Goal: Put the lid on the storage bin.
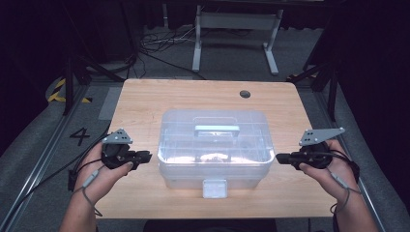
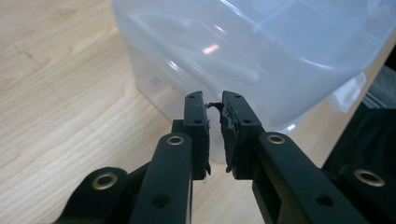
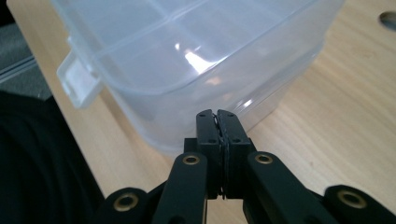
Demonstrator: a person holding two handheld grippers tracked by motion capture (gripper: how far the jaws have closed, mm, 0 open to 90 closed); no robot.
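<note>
While the lidded clear box (image 1: 215,147) sits flanked, left gripper (image 2: 214,106) gapes slightly, right gripper (image 3: 216,114) closed, both empty.

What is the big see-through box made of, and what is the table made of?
The box looks like plastic: cloudy-clear, smooth and shiny, with bright glints of light, and you can see through its walls. Its handle and latch look like the same plastic, only whiter. The table looks like pale wood with grain lines, though it may be a printed wood-look top.
</note>
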